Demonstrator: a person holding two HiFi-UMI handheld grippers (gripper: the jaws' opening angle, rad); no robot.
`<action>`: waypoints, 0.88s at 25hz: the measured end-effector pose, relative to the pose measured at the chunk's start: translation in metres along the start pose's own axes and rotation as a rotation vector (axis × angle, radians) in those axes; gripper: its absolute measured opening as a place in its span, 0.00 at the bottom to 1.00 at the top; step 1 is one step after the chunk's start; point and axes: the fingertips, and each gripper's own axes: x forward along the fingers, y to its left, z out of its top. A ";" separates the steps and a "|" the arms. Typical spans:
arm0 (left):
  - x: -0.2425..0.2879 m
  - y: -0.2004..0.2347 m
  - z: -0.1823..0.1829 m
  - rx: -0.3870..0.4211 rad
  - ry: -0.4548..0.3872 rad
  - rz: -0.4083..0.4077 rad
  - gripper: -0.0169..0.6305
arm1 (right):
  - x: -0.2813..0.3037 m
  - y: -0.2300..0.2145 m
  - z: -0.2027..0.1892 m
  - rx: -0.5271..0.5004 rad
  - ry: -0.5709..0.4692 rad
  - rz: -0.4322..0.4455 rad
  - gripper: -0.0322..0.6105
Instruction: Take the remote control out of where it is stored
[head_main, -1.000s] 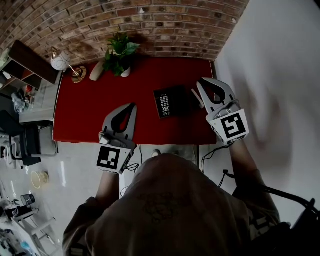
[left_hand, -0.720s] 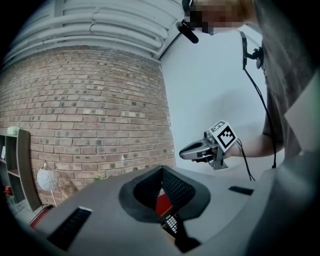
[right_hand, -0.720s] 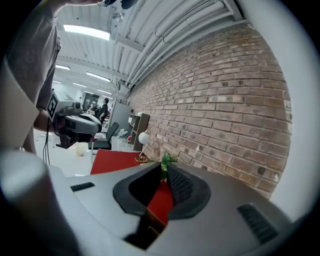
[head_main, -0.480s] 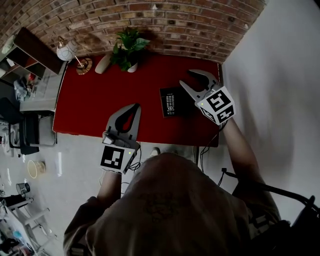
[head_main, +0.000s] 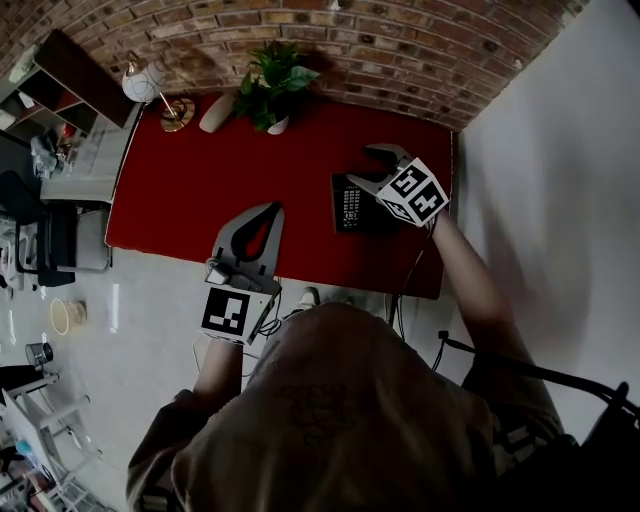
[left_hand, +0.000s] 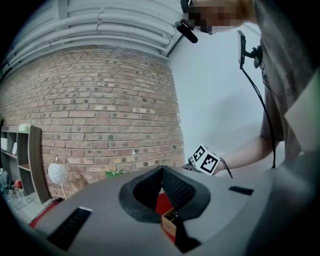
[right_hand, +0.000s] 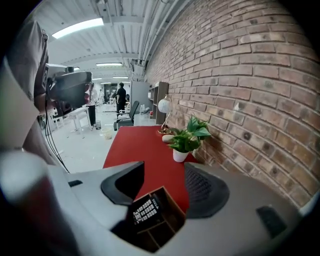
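We record a red table (head_main: 200, 200) set against a brick wall (head_main: 400, 50). At its far edge stand a potted plant (head_main: 272, 85), a pale oval object (head_main: 213, 113) just beside it, and a globe lamp (head_main: 146, 82) at the left corner. Left of the table are a wooden shelf unit (head_main: 80, 65) and a dark chair (head_main: 45, 250). The right gripper view adds one item — a person (right_hand: 121, 98) standing far down the room.
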 end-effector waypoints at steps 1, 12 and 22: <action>0.000 0.002 -0.001 -0.001 0.003 0.005 0.04 | 0.007 0.000 -0.005 0.002 0.014 0.011 0.42; -0.003 0.023 -0.009 -0.029 0.026 0.046 0.04 | 0.072 0.007 -0.093 0.044 0.267 0.119 0.44; -0.004 0.032 -0.015 -0.015 0.049 0.048 0.04 | 0.087 0.026 -0.122 0.087 0.357 0.184 0.44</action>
